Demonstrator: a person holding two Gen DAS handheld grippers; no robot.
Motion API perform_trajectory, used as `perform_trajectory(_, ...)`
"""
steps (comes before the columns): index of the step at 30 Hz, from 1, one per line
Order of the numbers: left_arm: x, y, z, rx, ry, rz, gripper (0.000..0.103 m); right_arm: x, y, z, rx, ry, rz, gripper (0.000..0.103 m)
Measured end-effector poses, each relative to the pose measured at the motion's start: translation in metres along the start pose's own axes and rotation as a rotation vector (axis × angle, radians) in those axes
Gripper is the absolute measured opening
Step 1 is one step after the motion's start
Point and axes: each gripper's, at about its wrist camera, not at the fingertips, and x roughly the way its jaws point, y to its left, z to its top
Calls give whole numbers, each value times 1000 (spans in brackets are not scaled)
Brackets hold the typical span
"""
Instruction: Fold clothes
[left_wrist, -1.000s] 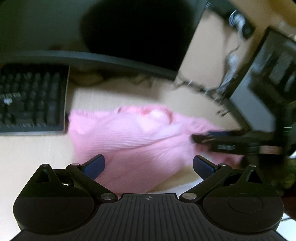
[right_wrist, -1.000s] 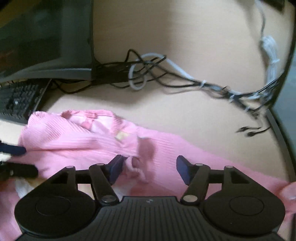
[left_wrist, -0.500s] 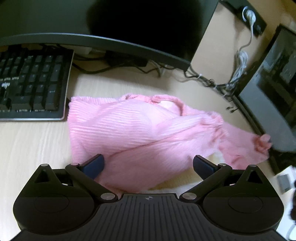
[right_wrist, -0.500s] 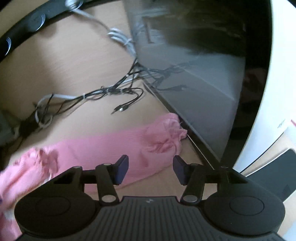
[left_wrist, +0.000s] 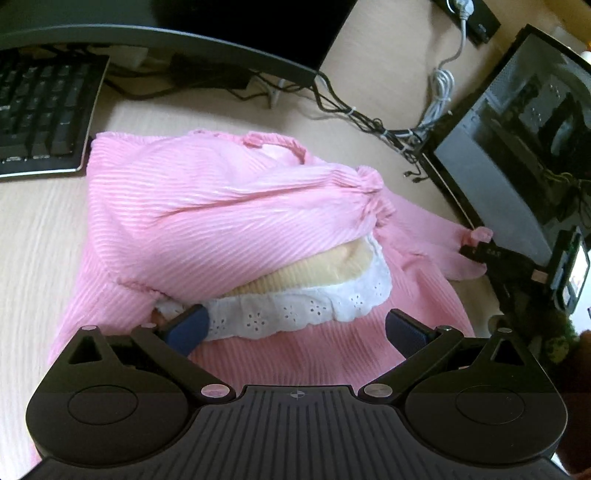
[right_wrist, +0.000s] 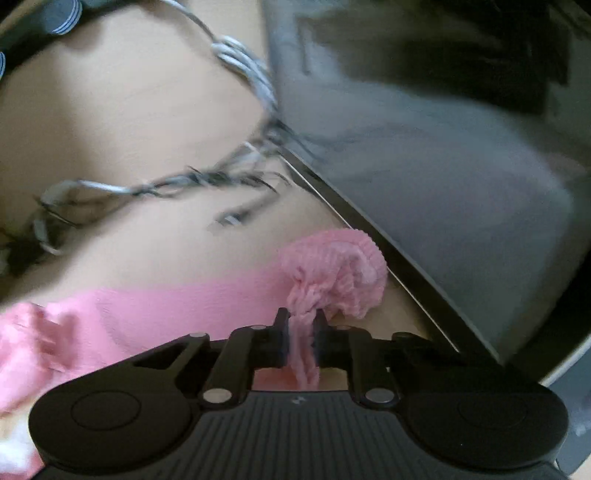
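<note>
**Right gripper has the sleeve cuff, left waits wide over the body**

The pink ribbed knit garment (left_wrist: 221, 221) lies spread on the pale wood-grain desk (left_wrist: 33, 236), directly ahead of the left gripper (left_wrist: 295, 326) and running under it. One sleeve is already folded across the chest, and a white eyelet-lace trim (left_wrist: 295, 314) with a cream layer peeks out just beyond the left fingertips. The other sleeve stretches away to the right, and there the right gripper (right_wrist: 300, 338) is pinched narrow on the gathered pink cuff (right_wrist: 332, 269), cloth bunched between its jaws.

This looks like the second sleeve fold. The next move calls for carrying that cuff leftward across the body, while the left gripper, spread wide and holding nothing, could pin the cloth.

Careful: just beyond the cuff sits a dark glass-sided computer case (right_wrist: 424, 192), and a tangle of grey and black cables (right_wrist: 166, 184) lies ahead-left.

The right wrist view is motion-blurred, so cable detail is lost. The garment's near hem is hidden beneath the left gripper's body, and its black keyboard (left_wrist: 40, 122) is cut off at the frame edge.
</note>
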Motion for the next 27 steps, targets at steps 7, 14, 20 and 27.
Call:
perform_trajectory(7,-21,11,-3,-64,-33,-40,103,-80,90,45,-253,-221,286,11)
perform_trajectory(14,-53,20,-13,-109,-93,-50,103,-84,211,17,-494,-192,571,11)
perform_trajectory(20,-96,48,-29,-209,-179,24,103,-59,292,-43,-707,-50,678,14)
perform_trajectory(27,-120,72,-45,-301,-208,85,103,-78,292,-71,-716,53,790,70)
